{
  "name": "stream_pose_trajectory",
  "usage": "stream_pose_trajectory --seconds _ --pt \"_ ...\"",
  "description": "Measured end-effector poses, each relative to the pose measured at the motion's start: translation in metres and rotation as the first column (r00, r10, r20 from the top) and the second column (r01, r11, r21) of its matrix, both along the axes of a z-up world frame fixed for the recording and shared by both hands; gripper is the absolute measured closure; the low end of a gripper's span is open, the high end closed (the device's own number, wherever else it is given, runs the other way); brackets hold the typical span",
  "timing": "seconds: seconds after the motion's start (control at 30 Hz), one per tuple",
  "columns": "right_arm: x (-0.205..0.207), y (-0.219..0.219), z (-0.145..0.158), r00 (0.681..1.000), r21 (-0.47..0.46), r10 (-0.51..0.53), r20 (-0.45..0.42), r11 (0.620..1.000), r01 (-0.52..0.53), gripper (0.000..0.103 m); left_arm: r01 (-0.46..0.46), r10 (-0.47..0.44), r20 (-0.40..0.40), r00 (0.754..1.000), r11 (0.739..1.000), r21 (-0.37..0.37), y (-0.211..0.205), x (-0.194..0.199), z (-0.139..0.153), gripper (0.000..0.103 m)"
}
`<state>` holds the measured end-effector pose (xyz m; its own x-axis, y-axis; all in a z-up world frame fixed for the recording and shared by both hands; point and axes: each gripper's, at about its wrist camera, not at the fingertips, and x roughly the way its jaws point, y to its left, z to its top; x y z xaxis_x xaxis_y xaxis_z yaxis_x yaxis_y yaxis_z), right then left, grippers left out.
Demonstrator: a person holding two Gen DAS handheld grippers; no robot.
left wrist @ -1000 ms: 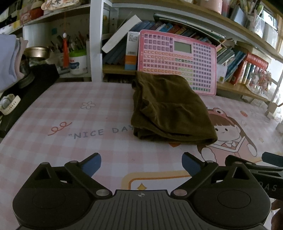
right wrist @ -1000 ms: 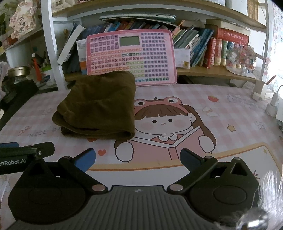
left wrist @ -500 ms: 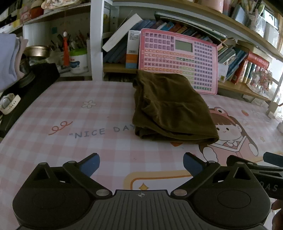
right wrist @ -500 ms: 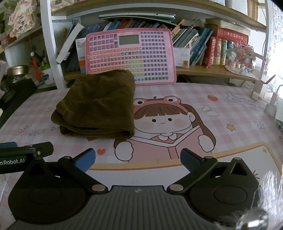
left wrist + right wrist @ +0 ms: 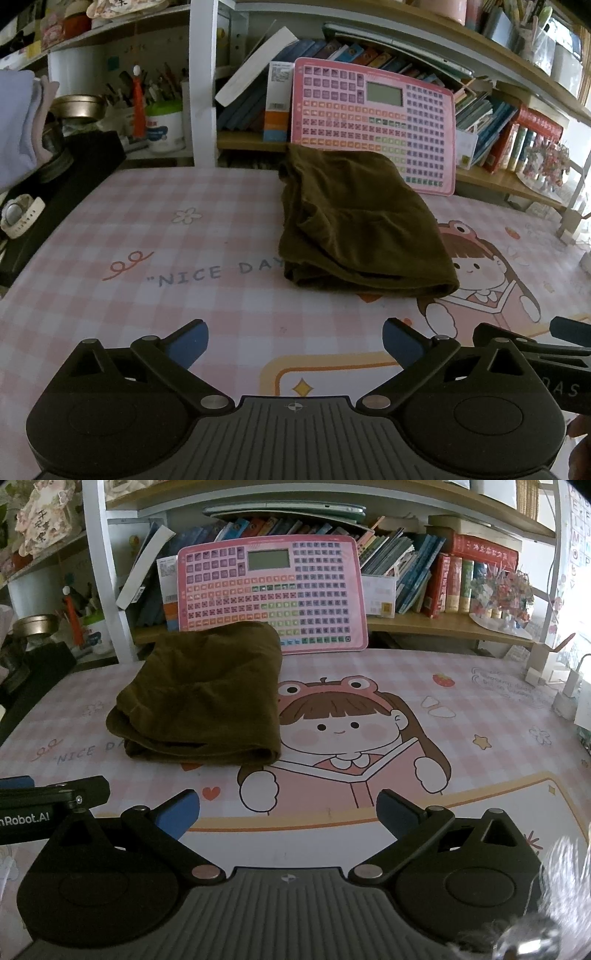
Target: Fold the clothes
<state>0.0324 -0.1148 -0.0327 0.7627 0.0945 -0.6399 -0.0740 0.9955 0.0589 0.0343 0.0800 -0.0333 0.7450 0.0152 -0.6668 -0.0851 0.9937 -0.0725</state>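
Observation:
An olive-brown garment (image 5: pixel 354 221) lies folded into a thick rectangle on the pink checked desk mat (image 5: pixel 207 236), near the back middle. In the right wrist view the same garment (image 5: pixel 207 698) sits left of centre, beside the cartoon girl print. My left gripper (image 5: pixel 295 343) is open, its blue pads wide apart with nothing between them, well short of the garment. My right gripper (image 5: pixel 288 812) is open too and holds nothing. Each gripper's arm shows at the edge of the other's view.
A pink keypad board (image 5: pixel 269 594) leans on the bookshelf right behind the garment. Books (image 5: pixel 454 583) fill the shelf. A black box (image 5: pixel 62 184) with a white watch (image 5: pixel 20 218) lies at the left edge. Chargers and cables (image 5: pixel 565 686) sit at the right edge.
Both grippers have drawn slightly back and up from the garment, which now looks a little farther off. The garment has not moved and both grippers stay open.

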Motion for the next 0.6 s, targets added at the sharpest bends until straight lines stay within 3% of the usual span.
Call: stream_pose_trajectory --seconds 0.6 --pt "-0.0005 -0.0004 -0.0003 1.0 -0.001 -0.008 -0.008 1.0 0.008 0.0 0.003 -0.003 -0.007 1.0 1.0 -0.005 0.001 -0.0006 -0.0008 0.0"
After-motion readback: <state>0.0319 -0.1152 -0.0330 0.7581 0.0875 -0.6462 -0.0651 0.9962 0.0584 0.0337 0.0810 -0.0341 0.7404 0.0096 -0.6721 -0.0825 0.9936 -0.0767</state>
